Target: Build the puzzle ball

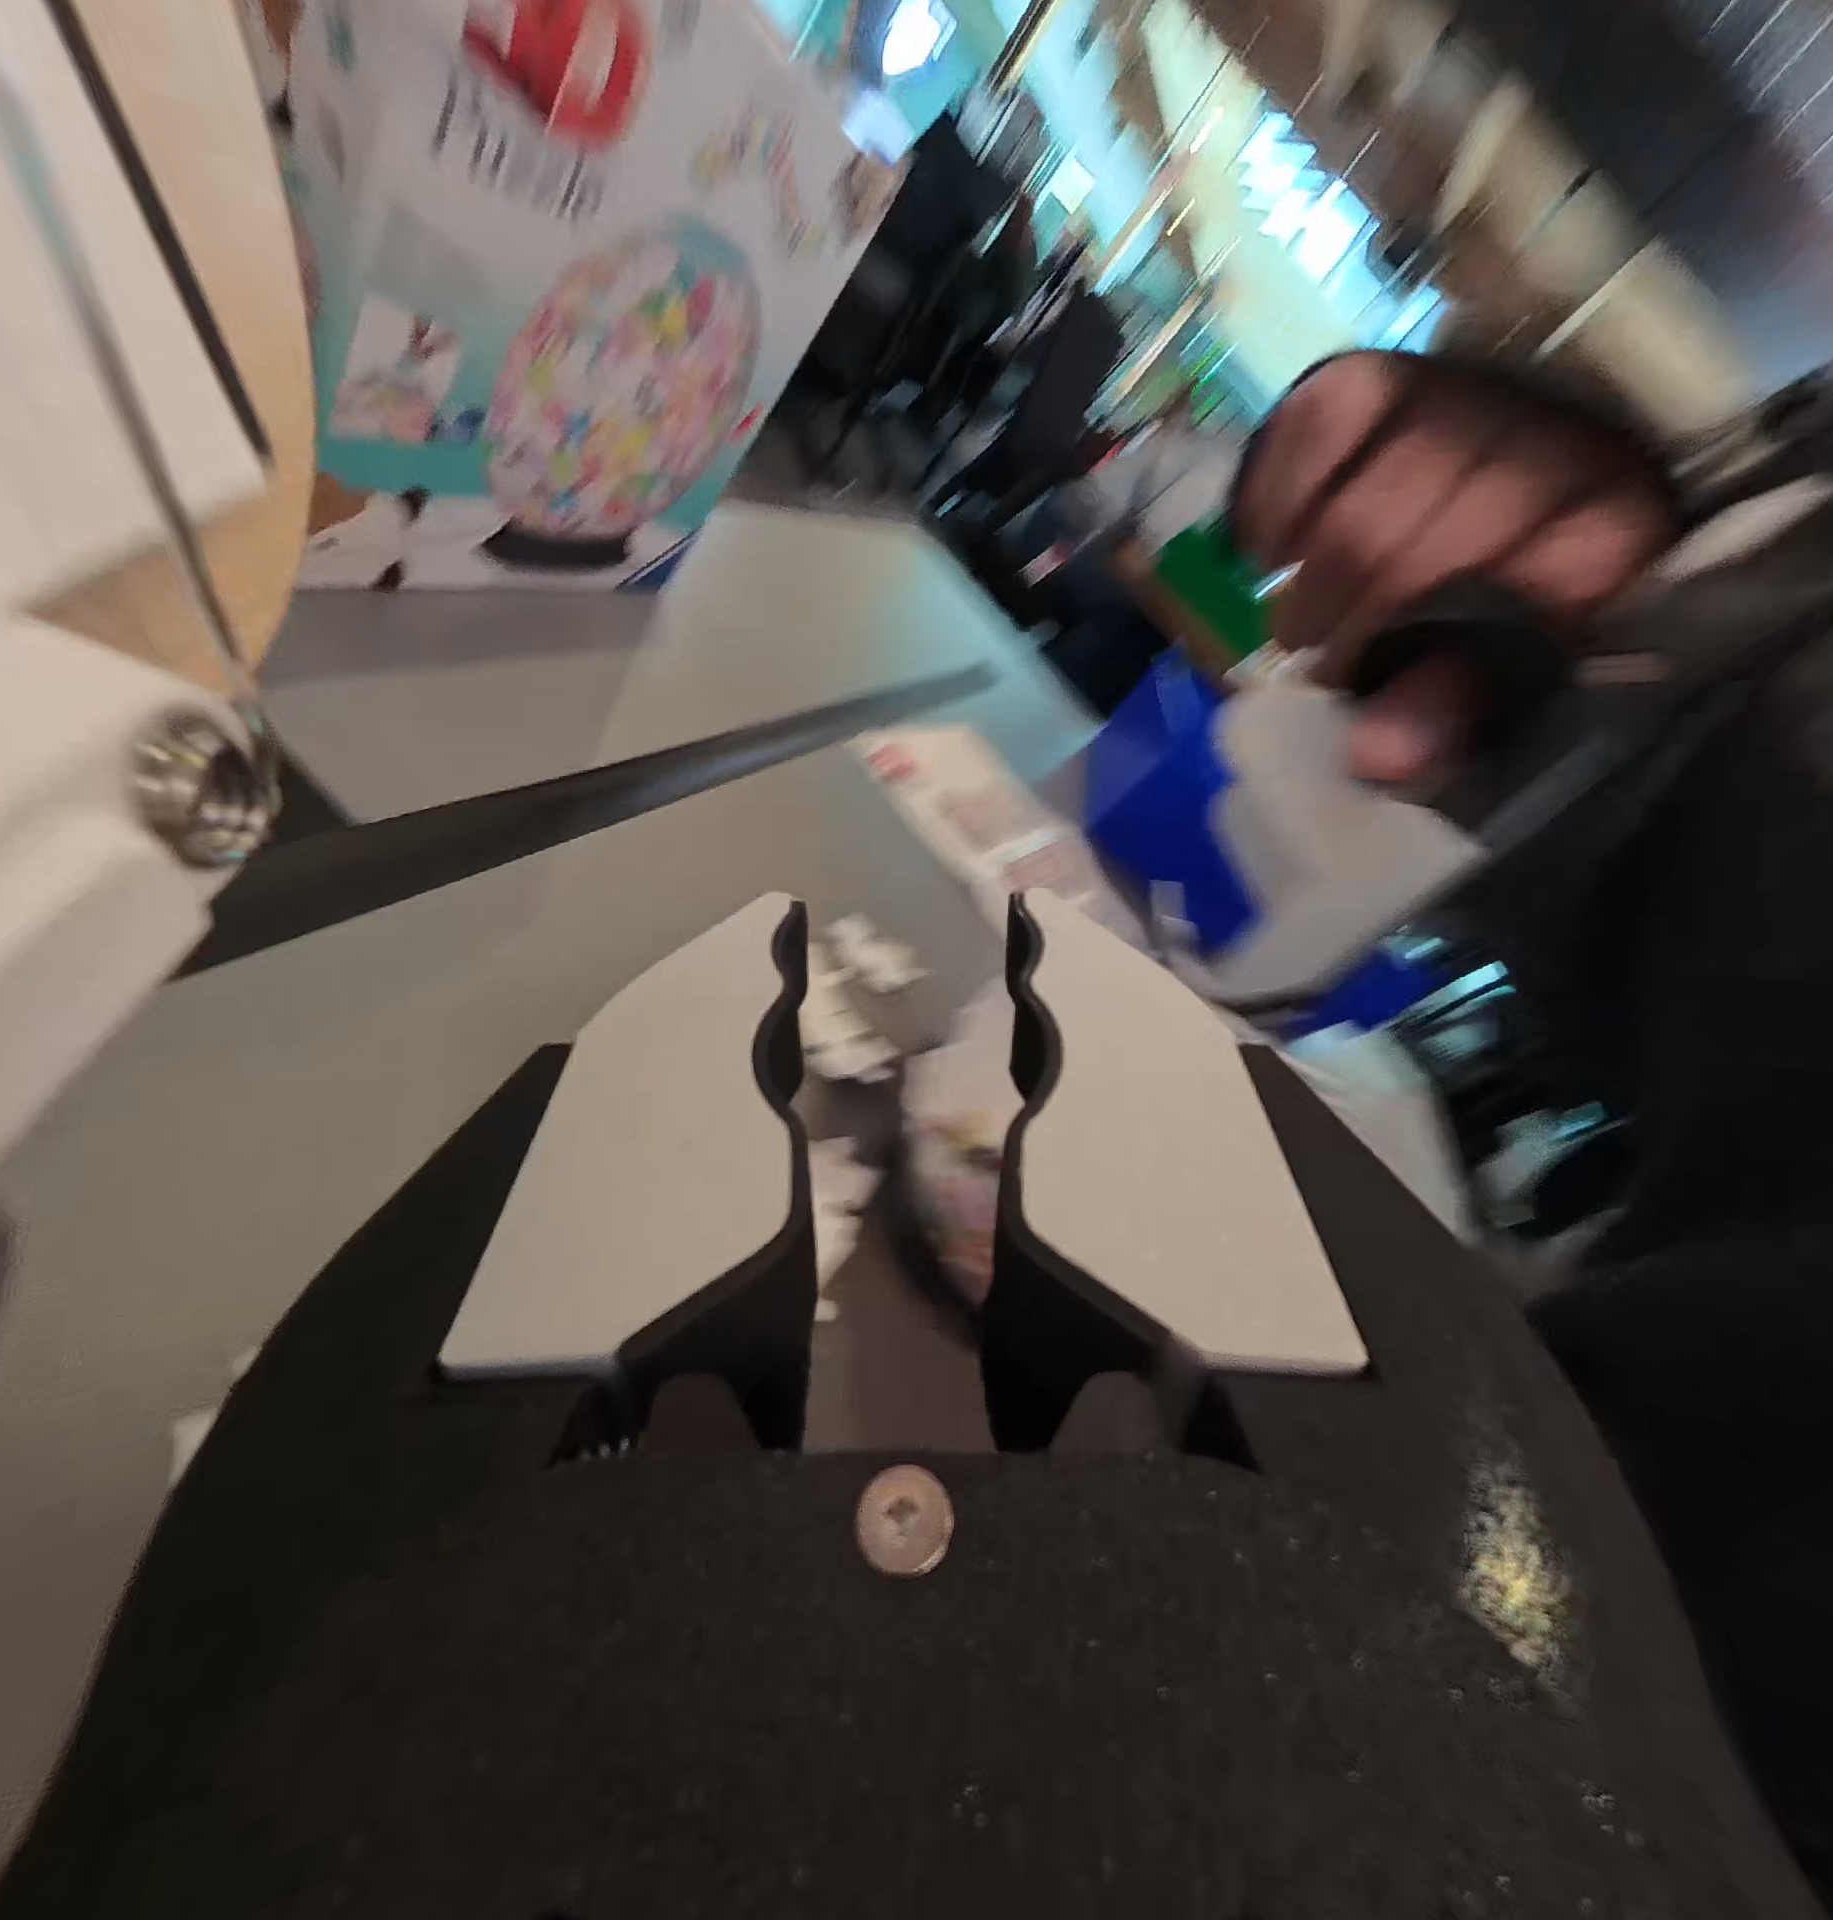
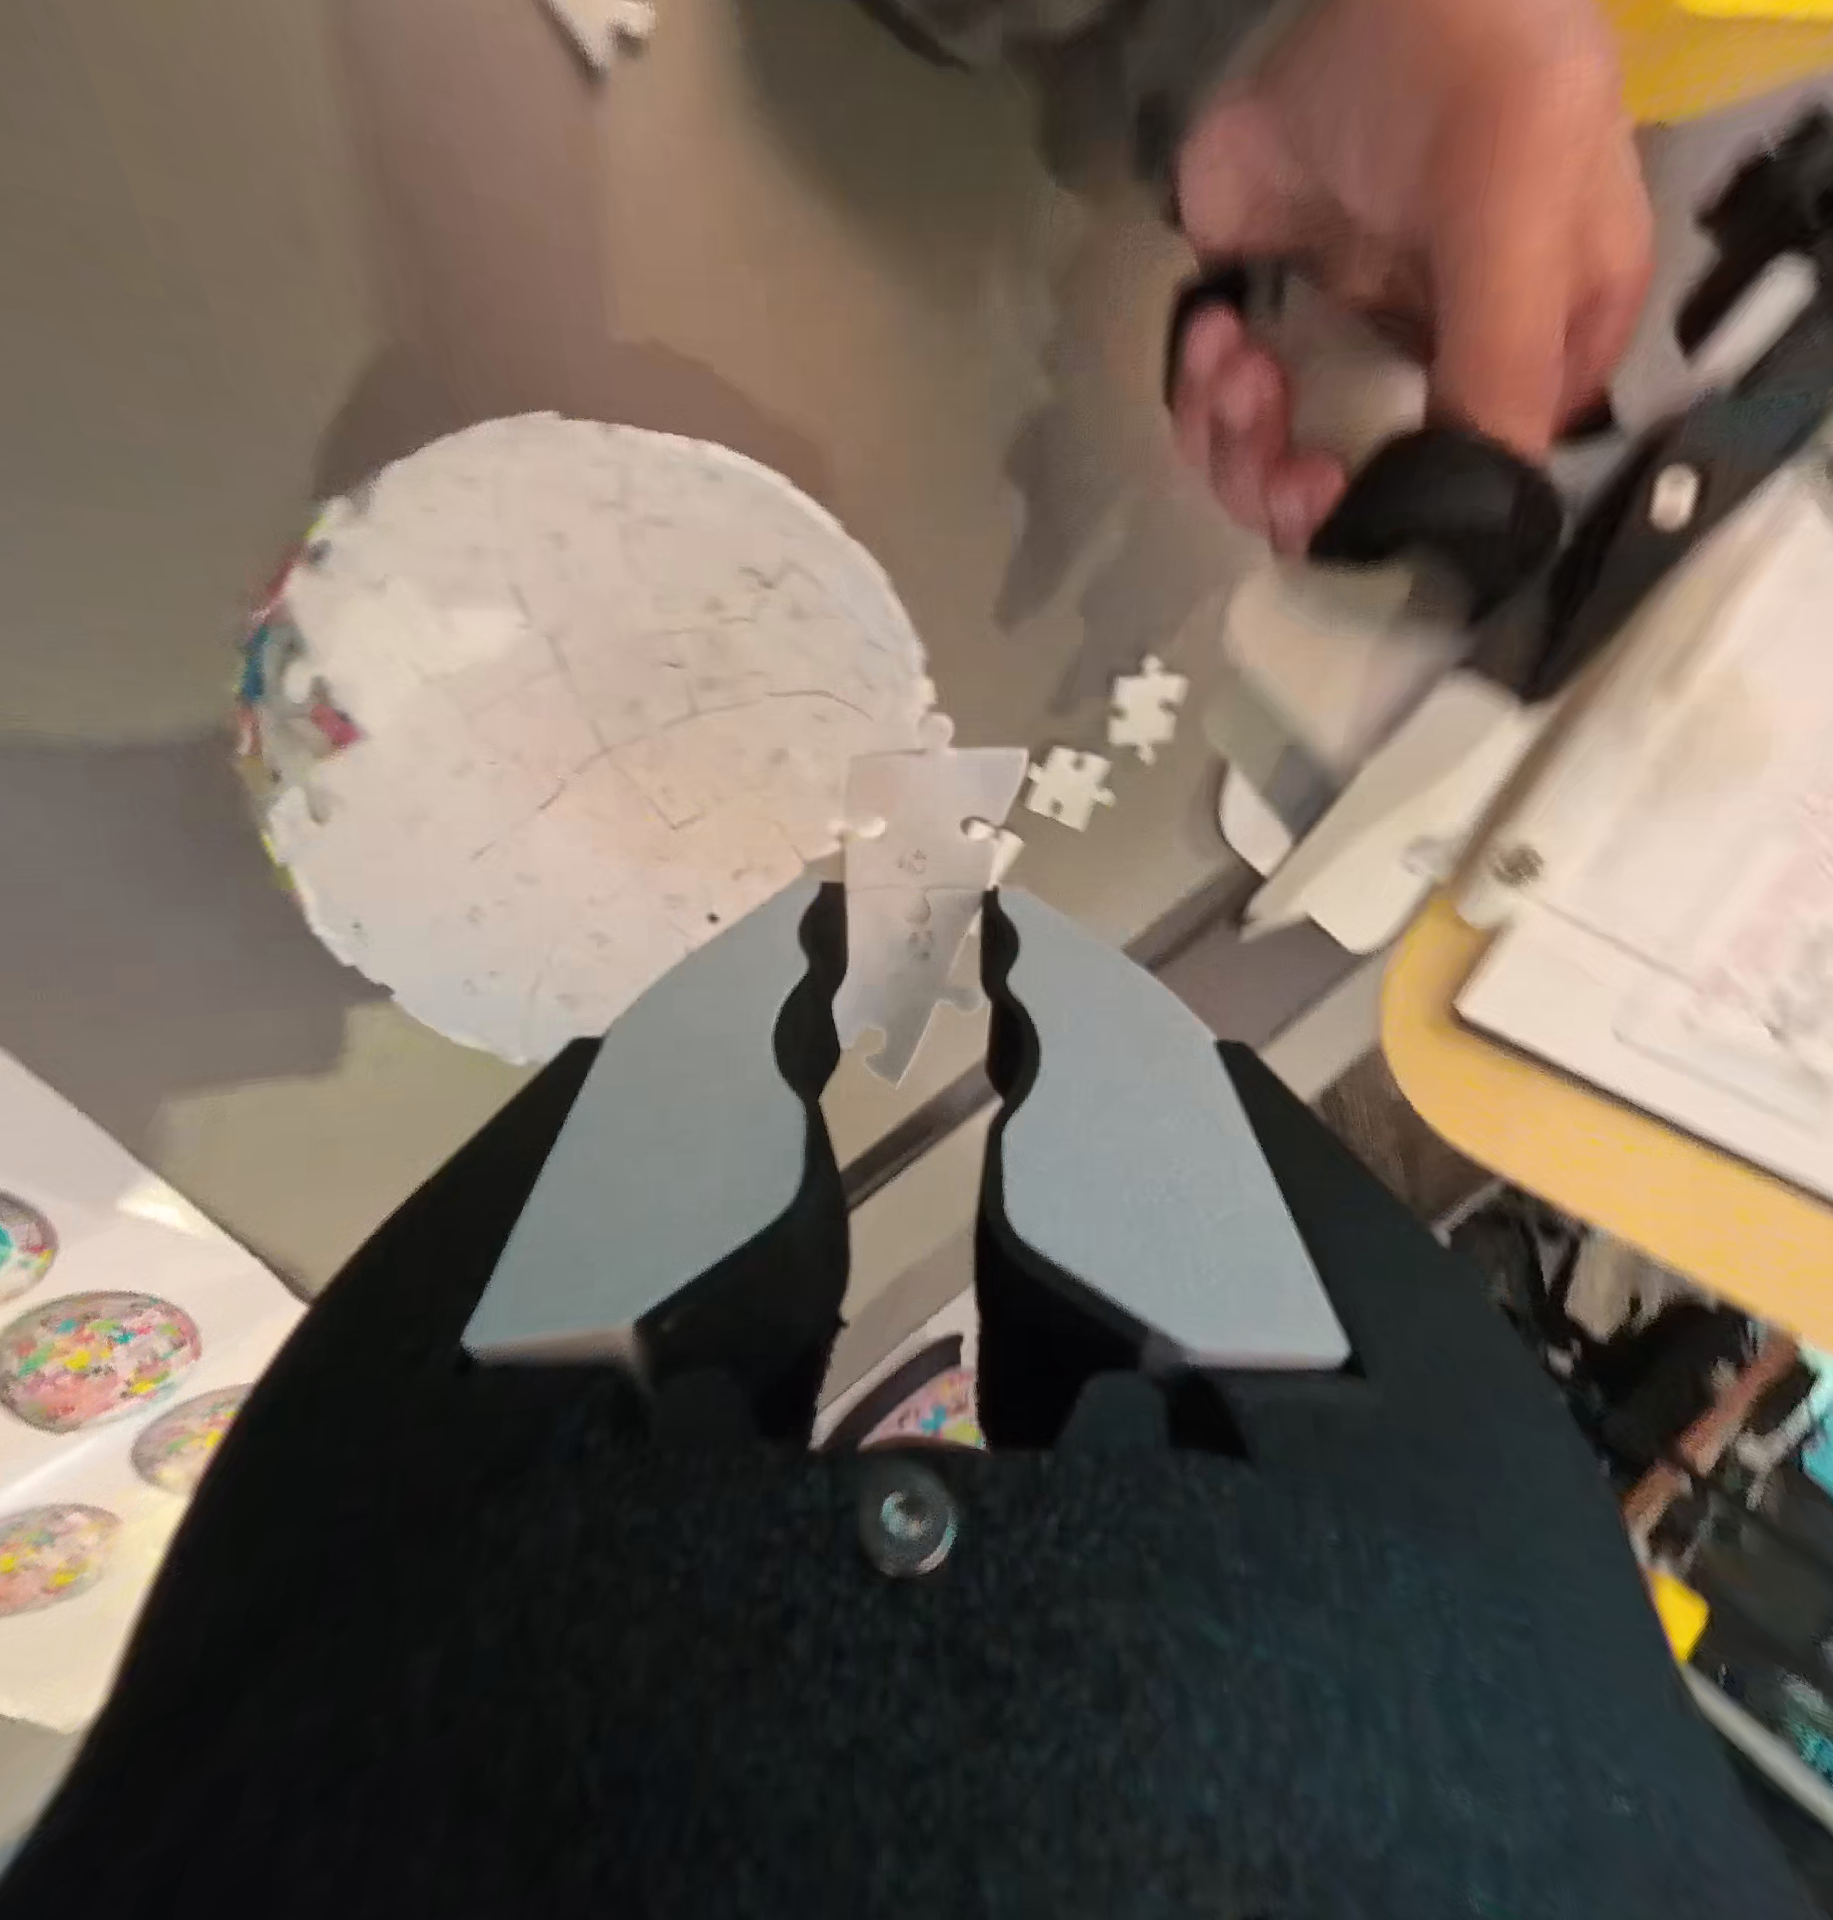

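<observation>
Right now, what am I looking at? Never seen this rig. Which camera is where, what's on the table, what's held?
No robot arm here: a person holds a two-finger gripper in each hand, and each gripper carries a wide-angle camera looking along its fingers.

Left wrist view: the left gripper, jaws apart with nothing between them. It is badly blurred; the puzzle box stands behind, and the person's hand shows at right.

Right wrist view: the right gripper has a strip of joined white puzzle pieces between its jaws. Beyond lies the half-built puzzle ball, white side up, on the grey table, with two loose pieces beside it and an instruction sheet at left.
</observation>
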`<action>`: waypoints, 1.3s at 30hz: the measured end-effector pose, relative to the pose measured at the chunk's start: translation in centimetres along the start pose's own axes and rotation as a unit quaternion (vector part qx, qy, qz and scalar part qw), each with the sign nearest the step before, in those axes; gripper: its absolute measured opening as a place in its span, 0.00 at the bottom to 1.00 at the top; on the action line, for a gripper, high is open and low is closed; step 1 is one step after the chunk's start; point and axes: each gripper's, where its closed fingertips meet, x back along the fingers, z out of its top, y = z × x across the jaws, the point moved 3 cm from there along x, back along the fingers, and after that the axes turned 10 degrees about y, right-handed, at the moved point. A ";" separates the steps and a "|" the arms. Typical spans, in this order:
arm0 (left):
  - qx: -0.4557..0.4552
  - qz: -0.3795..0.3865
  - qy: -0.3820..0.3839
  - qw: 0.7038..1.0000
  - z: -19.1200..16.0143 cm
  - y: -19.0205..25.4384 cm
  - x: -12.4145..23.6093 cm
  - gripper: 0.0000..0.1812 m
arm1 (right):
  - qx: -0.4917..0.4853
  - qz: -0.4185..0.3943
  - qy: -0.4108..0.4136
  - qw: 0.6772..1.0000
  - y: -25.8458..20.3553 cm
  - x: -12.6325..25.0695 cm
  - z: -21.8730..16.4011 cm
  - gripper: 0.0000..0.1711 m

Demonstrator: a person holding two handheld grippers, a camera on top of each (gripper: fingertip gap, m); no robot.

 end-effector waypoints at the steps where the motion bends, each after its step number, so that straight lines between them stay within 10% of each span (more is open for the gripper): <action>1: 0.012 -0.010 0.010 1.000 0.7 1.1 0.7 0.20 | -0.017 -0.027 -0.002 1.000 0.4 0.8 0.0 0.14; 12: -0.031 -0.037 -0.078 0.996 -2.5 13.9 -2.2 0.28 | -0.102 -0.193 -0.034 0.975 0.9 6.9 3.1 0.14; 22: -0.037 -0.088 -0.101 0.990 -6.5 20.6 -4.1 0.00 | -0.134 -0.212 -0.062 0.966 -5.7 8.8 7.9 0.14; 28: -0.019 -0.120 -0.155 0.980 -12.5 24.5 -5.8 0.00 | -0.183 -0.230 -0.061 0.954 -13.6 8.6 11.1 0.03; 39: -0.106 -0.008 -0.285 0.953 -17.1 24.4 0.9 0.10 | -0.471 -0.313 0.011 0.825 -29.8 6.4 12.7 0.05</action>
